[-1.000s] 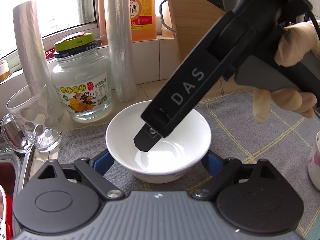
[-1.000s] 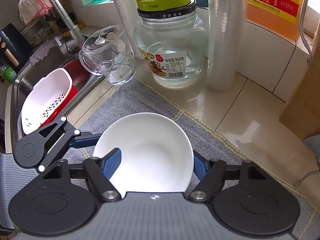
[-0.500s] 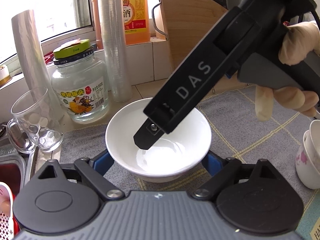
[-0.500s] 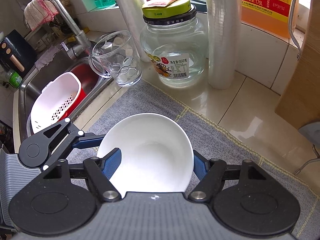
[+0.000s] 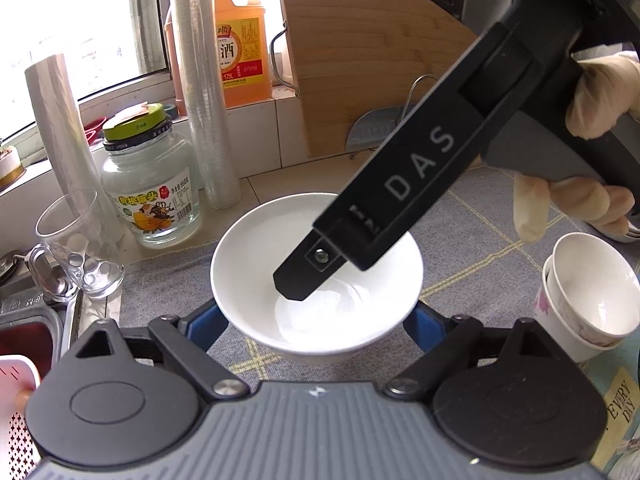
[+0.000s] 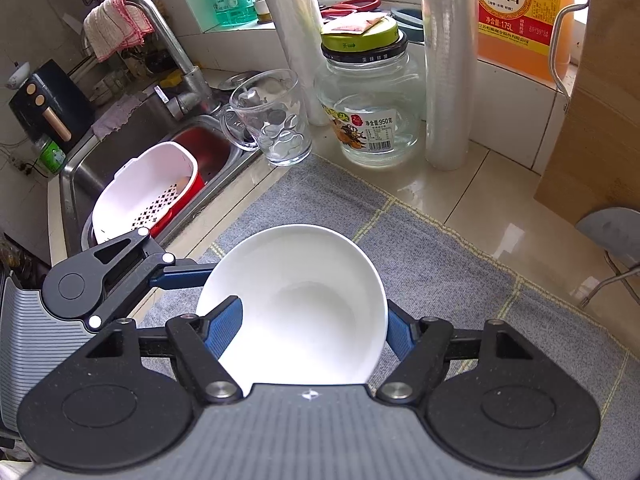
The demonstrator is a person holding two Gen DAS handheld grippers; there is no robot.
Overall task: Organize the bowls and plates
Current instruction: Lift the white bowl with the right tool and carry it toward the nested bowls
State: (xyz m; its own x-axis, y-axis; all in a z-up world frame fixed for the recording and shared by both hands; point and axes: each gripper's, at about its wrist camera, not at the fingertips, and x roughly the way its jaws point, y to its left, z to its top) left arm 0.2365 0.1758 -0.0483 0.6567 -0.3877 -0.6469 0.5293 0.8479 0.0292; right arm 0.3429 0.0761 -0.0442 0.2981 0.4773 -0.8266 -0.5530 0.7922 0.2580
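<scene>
A white bowl (image 5: 248, 280) hangs tilted above the grey mat (image 5: 160, 280). My left gripper (image 5: 314, 320) is shut on it, a blue pad on each side under the rim. In the right wrist view the same bowl (image 6: 304, 300) sits in my right gripper (image 6: 311, 328), which is shut on it. One of its pads lies over the bowl's inside and the other presses the outer right rim. The right gripper's black finger (image 5: 296, 284) reaches into the bowl from the upper right, held by a gloved hand (image 5: 600, 96). The left gripper's finger (image 6: 180, 278) meets the bowl's left side.
A stack of white cups (image 5: 588, 292) stands on the mat at the right. Behind are a glass mug (image 6: 272, 116), a green-lidded jar (image 6: 368, 108), film rolls (image 6: 448, 72), an orange bottle and a wooden board (image 5: 380, 60). The sink (image 6: 152, 140) at left holds a white colander (image 6: 144, 188).
Both grippers have risen together with the bowl and drawn back from the jar and mug. More of the mat and sink shows, and the cups have come into the left view.
</scene>
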